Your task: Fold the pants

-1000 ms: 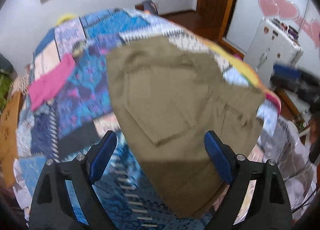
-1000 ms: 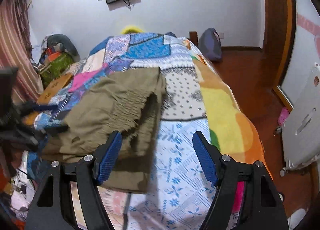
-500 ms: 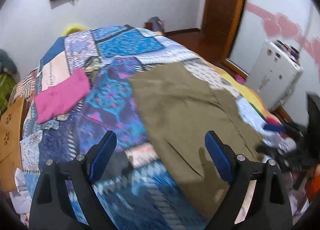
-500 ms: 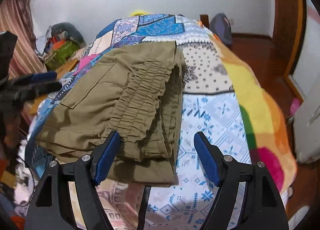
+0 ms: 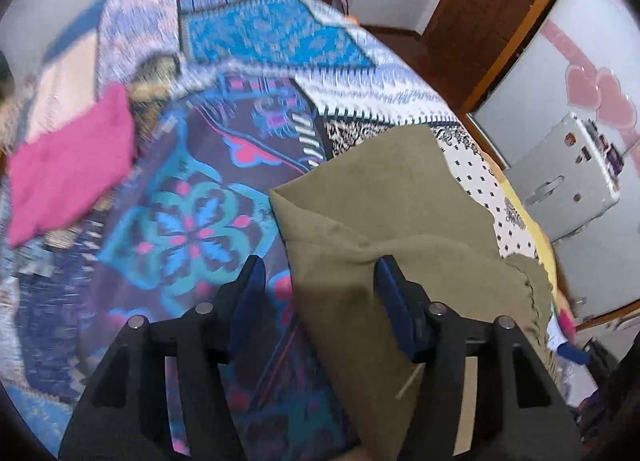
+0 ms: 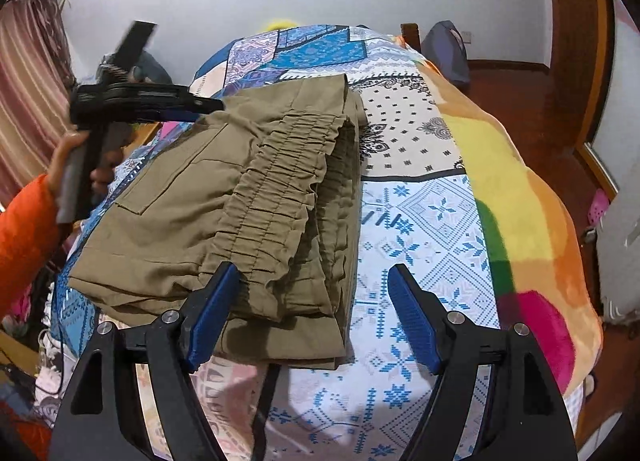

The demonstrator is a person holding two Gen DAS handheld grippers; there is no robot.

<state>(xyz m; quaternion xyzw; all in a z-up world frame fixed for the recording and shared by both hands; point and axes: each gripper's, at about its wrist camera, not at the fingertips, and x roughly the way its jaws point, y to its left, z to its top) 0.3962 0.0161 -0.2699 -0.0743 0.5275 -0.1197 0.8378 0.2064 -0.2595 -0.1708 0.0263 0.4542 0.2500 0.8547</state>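
Bed w/ a patchwork quilt fills both views; blue, purple and white panels, plus a yellow-green-pink band along its right side.

Khaki pants lie folded into a thick stack on the quilt, left of centre in the right wrist view. The gathered waistband runs diagonally across the top, w/ a patch pocket to its left. In the left wrist view the pants sit on the right half of the quilt, one corner pointing to the far side.

Pink cloth lies flat on the far left of the quilt, well apart from the pants.

Right gripper hovers over the near edge of the stack, jaws spread; left pad just above the waistband, right pad over bare quilt, nothing clamped.

Left gripper, held by a hand in an orange sleeve, has its jaws just closing in. Its right pad presses into the pants and puckers the fabric; left pad is over the quilt. Not yet clenched on the cloth.
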